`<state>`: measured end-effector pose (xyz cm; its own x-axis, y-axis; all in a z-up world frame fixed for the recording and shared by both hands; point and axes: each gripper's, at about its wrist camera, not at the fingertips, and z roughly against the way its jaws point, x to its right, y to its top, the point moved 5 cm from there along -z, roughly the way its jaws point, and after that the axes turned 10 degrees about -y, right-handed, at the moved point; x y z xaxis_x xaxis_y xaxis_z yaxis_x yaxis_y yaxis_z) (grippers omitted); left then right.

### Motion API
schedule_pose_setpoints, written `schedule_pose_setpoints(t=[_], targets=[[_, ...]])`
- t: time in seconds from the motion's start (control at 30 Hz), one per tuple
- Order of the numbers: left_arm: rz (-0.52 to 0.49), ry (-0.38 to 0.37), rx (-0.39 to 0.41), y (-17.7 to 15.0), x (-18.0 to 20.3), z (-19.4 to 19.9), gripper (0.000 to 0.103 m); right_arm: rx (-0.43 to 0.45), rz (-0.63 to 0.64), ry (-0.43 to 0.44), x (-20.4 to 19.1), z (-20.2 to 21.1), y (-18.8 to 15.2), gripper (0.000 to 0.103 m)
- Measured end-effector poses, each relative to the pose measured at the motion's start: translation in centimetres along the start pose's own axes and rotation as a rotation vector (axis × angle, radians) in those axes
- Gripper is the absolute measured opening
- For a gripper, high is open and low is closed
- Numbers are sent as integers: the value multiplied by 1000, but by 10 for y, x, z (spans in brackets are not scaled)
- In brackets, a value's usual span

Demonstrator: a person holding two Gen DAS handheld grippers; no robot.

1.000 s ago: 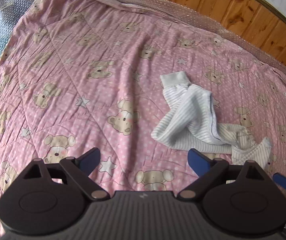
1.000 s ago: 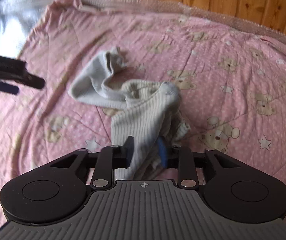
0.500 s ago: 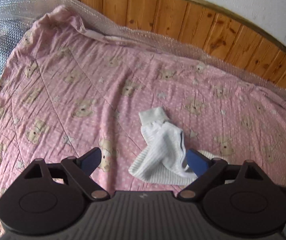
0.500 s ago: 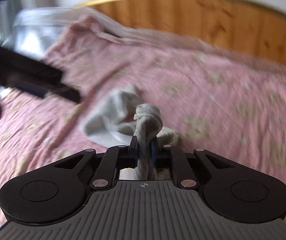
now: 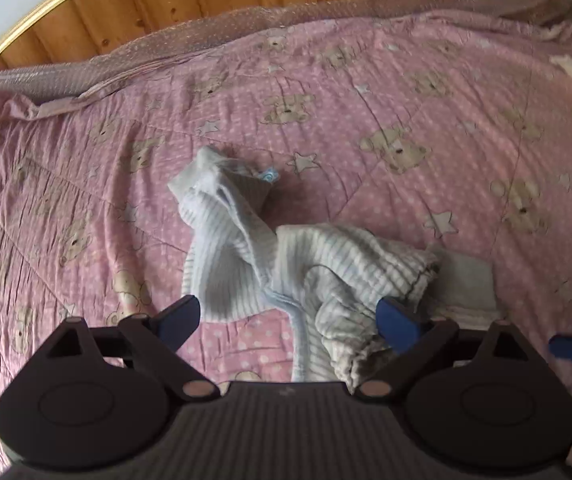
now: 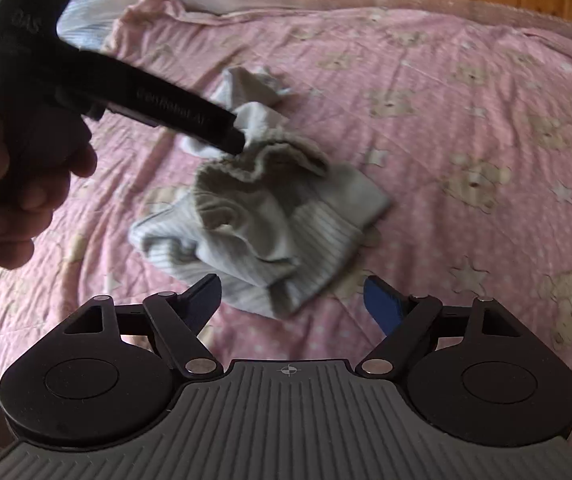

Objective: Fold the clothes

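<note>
garment: small striped baby trousers (image 5: 286, 264), crumpled in a heap on the pink bear-print quilt (image 5: 406, 128) of the bed, near its middle; not folded at all yet.
lie of cloth: one leg with its plain cuff runs away from me toward the wooden headboard (image 5: 214, 0); the waistband (image 6: 262, 156) is bunched and gaping on top in the right view.
my right hand-held gripper (image 6: 292, 300): jaws have just been opening, now spread wide; the near edge of the trousers lies between the fingers on the quilt but the pads are off it, so nothing is held.
my left hand-held gripper (image 5: 290, 320): also spread wide, low over the heap, cloth between the fingers, no pinch that i can see.
my left hand (image 6: 18, 184): wrapped round the handle, seen at the left of the right view.
step in hand, my guess: flatten before any fold.
how to do it well: take the waistband at its two ends, one in each jaw, single layers only; draw apart and lay it flat so both legs trail straight.
watch for: pinching quilt along with cloth; grabbing mid-heap, which only twists it more.
</note>
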<state>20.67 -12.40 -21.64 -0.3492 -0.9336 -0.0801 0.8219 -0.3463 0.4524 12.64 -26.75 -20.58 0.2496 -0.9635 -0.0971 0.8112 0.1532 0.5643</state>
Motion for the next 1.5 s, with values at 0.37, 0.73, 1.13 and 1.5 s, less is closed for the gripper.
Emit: schedule_pose_setpoints(t=[0.37,0.73,1.13,1.5], targets=[[-101,-115,57,1,7,23,103,46,-381,-10,61,4,5,81],[-12,-290,174,47,2,77,17,59,-469,1,76,-10,15,81],[435,-291,168,-36,-214,175,67,77,-410,50,44,-9,51,82],[801,-211,18,-146,-276,78,75,66,-191,13,-1,-37,106,83]])
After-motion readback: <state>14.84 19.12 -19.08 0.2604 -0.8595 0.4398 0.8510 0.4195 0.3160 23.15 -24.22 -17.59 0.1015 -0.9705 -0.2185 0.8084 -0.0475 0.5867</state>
